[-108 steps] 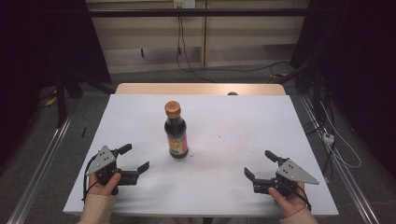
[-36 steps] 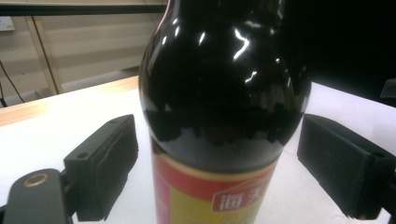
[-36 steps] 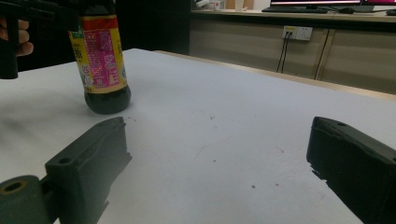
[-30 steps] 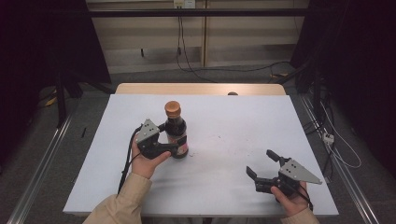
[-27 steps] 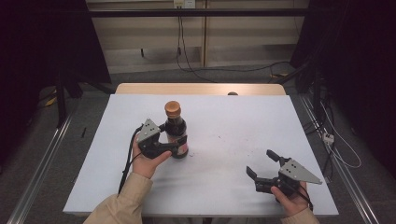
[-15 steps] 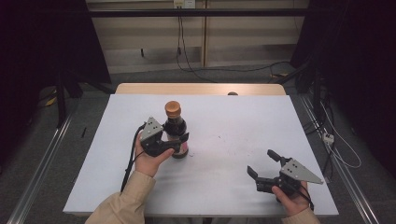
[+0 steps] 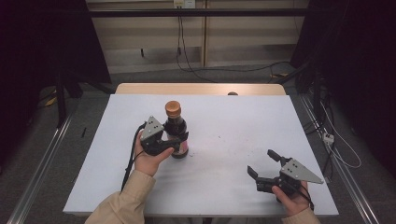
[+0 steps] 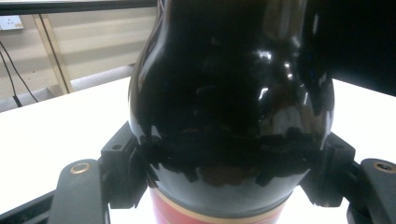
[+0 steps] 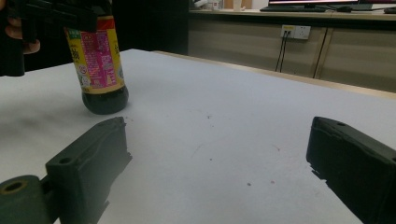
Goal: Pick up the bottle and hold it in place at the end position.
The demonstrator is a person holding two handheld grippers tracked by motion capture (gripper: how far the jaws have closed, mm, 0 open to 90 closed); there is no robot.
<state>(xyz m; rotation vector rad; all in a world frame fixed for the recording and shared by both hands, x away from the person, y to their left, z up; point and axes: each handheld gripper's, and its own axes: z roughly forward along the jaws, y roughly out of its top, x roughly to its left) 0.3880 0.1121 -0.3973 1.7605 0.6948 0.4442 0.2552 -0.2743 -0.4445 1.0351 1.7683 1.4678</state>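
Observation:
A dark glass sauce bottle (image 7: pixel 175 127) with a brown cap and a red-and-yellow label stands upright left of the white table's middle. My left gripper (image 7: pixel 180 142) reaches it from the left at mid-height. Its jaws have just been closing, and they are now shut on the bottle. In the left gripper view both pads press against the bottle (image 8: pixel 233 93) at its widest part, above the label. My right gripper (image 7: pixel 261 162) rests open near the front right edge with nothing between its fingers. In the right gripper view the bottle (image 9: pixel 98 65) stands far off at the upper left.
The white tabletop (image 7: pixel 224 121) has a wooden strip along its far edge. Cables run over the floor behind it and to its right. Metal rails flank both sides of the table.
The left hand came from the front left of the table up to the bottle, and its jaws closed onto the bottle's sides. The right gripper stayed put.

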